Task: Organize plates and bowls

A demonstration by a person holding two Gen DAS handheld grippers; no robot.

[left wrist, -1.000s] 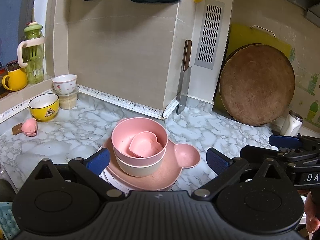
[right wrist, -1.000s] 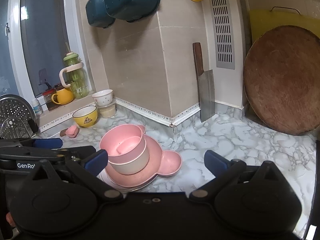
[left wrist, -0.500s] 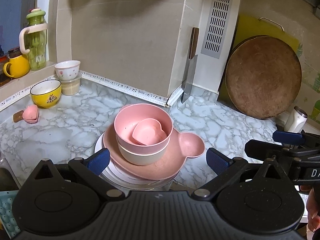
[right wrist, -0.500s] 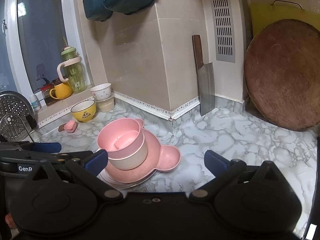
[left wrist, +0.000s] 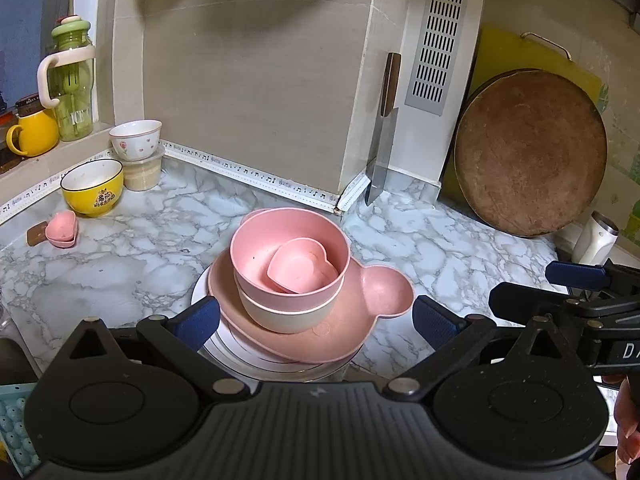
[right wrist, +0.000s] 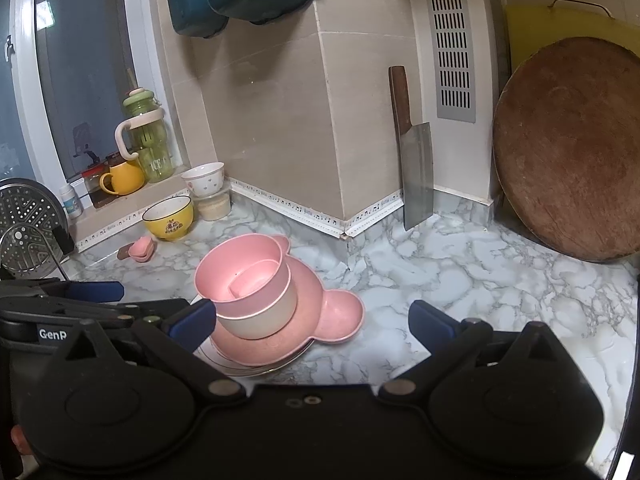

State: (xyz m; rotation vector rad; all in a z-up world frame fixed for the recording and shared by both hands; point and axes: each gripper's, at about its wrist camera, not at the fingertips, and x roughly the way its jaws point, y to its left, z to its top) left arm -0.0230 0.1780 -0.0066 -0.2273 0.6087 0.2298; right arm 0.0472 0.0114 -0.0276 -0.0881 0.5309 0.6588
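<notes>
A stack stands on the marble counter [left wrist: 120, 272]. A white plate [left wrist: 240, 354] lies lowest, and on it is a pink bear-shaped plate [left wrist: 360, 320]. Above come a beige bowl [left wrist: 280, 316], a pink bowl [left wrist: 256, 240] and a small heart-shaped pink dish [left wrist: 298, 266]. My left gripper [left wrist: 316, 322] is open just short of the stack, one finger to each side of its near edge. My right gripper [right wrist: 312, 324] is open too, with the stack [right wrist: 248, 280] ahead to its left. Neither holds anything.
A yellow bowl [left wrist: 92, 192], a white flowered bowl [left wrist: 136, 140] on a beige tub and small pink heart dishes [left wrist: 62, 230] sit at the left back. A cleaver [left wrist: 380, 160] and a round wooden board [left wrist: 532, 152] lean on the wall. A steamer rack [right wrist: 24, 224] stands far left.
Both grippers have drawn back and slightly up from the stack, so more of the white plate shows. Both stay open; the dishes have not moved.
</notes>
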